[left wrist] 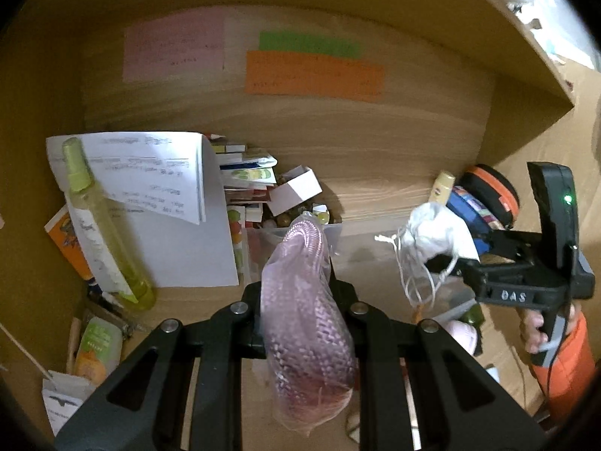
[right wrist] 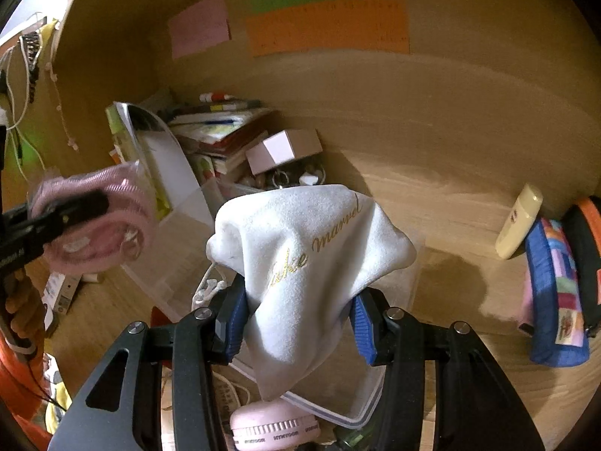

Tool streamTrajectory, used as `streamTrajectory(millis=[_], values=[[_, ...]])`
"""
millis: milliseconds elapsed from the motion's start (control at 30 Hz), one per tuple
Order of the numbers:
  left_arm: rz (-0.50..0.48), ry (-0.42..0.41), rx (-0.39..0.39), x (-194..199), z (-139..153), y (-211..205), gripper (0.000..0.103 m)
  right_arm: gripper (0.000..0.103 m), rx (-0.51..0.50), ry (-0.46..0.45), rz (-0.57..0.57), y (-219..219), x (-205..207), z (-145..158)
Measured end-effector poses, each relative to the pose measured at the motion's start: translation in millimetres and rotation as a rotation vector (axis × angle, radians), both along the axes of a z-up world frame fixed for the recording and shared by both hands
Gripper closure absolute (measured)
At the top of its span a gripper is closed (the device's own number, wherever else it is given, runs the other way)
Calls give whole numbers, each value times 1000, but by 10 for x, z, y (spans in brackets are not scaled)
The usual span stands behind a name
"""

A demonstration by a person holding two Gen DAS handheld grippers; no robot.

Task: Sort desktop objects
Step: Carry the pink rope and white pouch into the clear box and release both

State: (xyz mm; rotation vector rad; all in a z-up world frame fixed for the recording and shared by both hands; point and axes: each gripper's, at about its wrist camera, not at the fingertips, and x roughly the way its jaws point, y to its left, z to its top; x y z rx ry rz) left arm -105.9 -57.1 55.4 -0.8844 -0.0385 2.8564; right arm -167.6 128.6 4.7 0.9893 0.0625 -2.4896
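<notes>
My left gripper [left wrist: 300,282] is shut on a clear bag holding a pink braided cord [left wrist: 304,323], held above the wooden desk. It also shows at the left of the right wrist view [right wrist: 94,221]. My right gripper [right wrist: 300,312] is shut on a white drawstring pouch [right wrist: 311,263] with gold lettering, held over a clear plastic box [right wrist: 398,293]. The pouch shows in the left wrist view [left wrist: 435,233] at the right, with its cord hanging down.
A clear box of small trinkets [left wrist: 300,221], a small white carton [left wrist: 296,191], stacked booklets [left wrist: 244,176], papers [left wrist: 157,203] and a green spray bottle [left wrist: 101,225] lie at the left. A cream tube [right wrist: 518,221], a blue patterned pouch [right wrist: 556,300] and pink headphones [right wrist: 270,428] lie to the right and below.
</notes>
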Motion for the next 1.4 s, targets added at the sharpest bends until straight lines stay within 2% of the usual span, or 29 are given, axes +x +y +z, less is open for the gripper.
streamTrajectory(millis=[500,633,933,1033,1100,1167,1233,1300,1333,1367,1400], values=[[3,-113,-46,-627,-489,222,84,59,47,-93,-30,-33,-150,-360],[-4,-150,-42,-681,-617,210,84,59,56,-89,-41,-57,-146,-367],[-9,-145,-67,-643,-693,253,84,56,147,-54,-43,-188,-117,-426],[-5,-144,-80,-635,-696,249,83,50,183,-24,-71,-198,-100,-411],[-4,-149,-74,-619,-685,232,81,32,203,2,-89,-200,-81,-388],[-8,-149,-66,-624,-679,234,76,24,214,29,-95,-216,-41,-351],[-5,-135,-55,-604,-630,229,70,24,233,50,-90,-251,-2,-319],[-4,-109,-38,-528,-544,166,56,22,244,63,-89,-280,23,-292],[-1,-91,-29,-489,-499,152,44,21,247,66,-89,-288,33,-277],[1,-73,-21,-456,-457,141,37,21,250,67,-87,-296,40,-263],[4,-52,-17,-412,-411,138,35,21,254,67,-87,-305,43,-253]])
